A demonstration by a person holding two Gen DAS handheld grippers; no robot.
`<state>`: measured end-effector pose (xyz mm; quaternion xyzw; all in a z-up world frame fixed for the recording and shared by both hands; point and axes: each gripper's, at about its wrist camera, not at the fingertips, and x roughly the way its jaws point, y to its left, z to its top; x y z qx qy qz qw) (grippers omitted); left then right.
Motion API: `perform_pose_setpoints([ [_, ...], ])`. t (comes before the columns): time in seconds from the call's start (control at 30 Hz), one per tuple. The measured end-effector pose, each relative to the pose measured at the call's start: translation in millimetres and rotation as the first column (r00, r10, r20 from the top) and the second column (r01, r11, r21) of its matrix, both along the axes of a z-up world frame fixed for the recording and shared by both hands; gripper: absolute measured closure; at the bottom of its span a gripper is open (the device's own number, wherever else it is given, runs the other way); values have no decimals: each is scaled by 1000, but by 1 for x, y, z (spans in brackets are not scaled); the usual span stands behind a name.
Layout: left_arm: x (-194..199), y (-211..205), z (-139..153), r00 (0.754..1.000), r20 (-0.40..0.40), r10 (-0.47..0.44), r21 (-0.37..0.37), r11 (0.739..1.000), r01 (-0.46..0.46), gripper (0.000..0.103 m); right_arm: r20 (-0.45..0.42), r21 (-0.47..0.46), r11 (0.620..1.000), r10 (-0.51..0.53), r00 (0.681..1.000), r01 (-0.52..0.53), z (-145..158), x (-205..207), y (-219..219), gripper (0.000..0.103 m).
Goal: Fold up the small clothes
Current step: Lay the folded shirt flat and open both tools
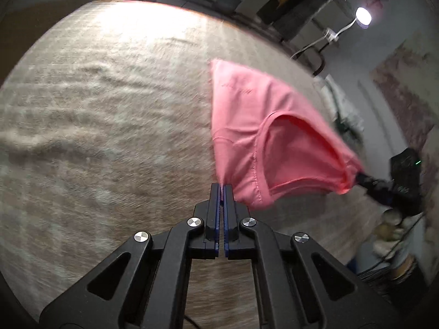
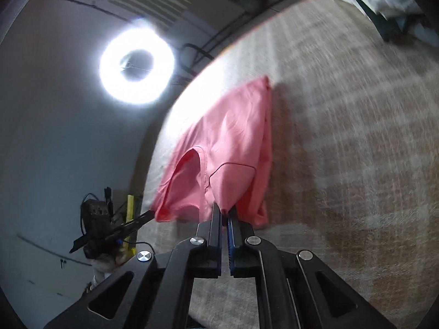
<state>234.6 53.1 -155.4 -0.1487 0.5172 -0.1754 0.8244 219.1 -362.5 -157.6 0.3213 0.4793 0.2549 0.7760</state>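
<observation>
A beige woven cloth point(image 1: 109, 109) covers the work surface, with glare at 12 o'clock. A ring light point(image 2: 136, 61) glows at 10 o'clock in the right wrist view against a grey wall point(image 2: 55, 150). A small round lamp point(image 1: 363, 16) shines at 2 o'clock in the left wrist view.

A beige cloth-covered table point(image 1: 109, 109) fills the middle. A ring light point(image 2: 136, 61) shines at ten o'clock, a small lamp point(image 1: 363, 16) at two o'clock.

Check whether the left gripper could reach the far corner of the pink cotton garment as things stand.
Probably not: the left gripper is shut on one end of the pink cotton garment, with the right gripper shut on the other. It would have to let go first.
</observation>
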Motion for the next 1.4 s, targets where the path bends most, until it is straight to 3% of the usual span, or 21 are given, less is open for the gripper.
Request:
perform_pose_setpoints([
  [0.1,-3,-10,-6,1000,9,-24,141,990,22,103,-30,-116,992,37,999,-40,-9,2,13,100],
  [0.17,-8,-15,-1,999,28,-35,193,981,28,103,-54,-249,966,53,997,-65,-15,3,22,94],
  [0.23,-14,-15,15,996,88,-22,226,974,2,103,-41,-330,942,46,998,-57,-10,4,24,82],
  [0.37,-3,-31,46,981,192,-38,217,976,-4,103,78,-362,932,30,997,0,27,10,22,82],
  [0.53,42,-77,60,976,214,-29,120,993,3,103,210,-371,928,84,974,0,62,37,50,82],
  [0.7,83,-107,55,979,203,-3,102,995,-18,103,325,-440,897,199,925,-38,70,70,95,83],
  [0.83,106,-123,36,986,169,6,70,997,-18,103,266,-484,871,242,933,-88,45,113,119,86],
  [1.0,127,-134,1,995,101,-11,120,993,-1,103,216,-473,872,251,944,-124,20,139,129,86],
  [1.1,131,-131,-20,998,57,-19,130,992,12,103,182,-521,839,289,940,-157,4,141,137,86],
  [1.17,127,-130,-22,995,88,-42,129,991,31,103,141,-554,813,304,942,-180,-11,142,140,88],
  [1.23,125,-131,-21,993,88,-73,154,986,59,103,160,-573,801,315,936,-172,-14,139,140,90],
  [1.33,124,-124,-10,996,73,-45,119,992,36,103,140,-557,810,310,941,-184,-8,141,135,90],
  [1.4,124,-115,3,994,104,-19,94,996,9,103,152,-510,842,286,946,-173,1,142,126,87],
])
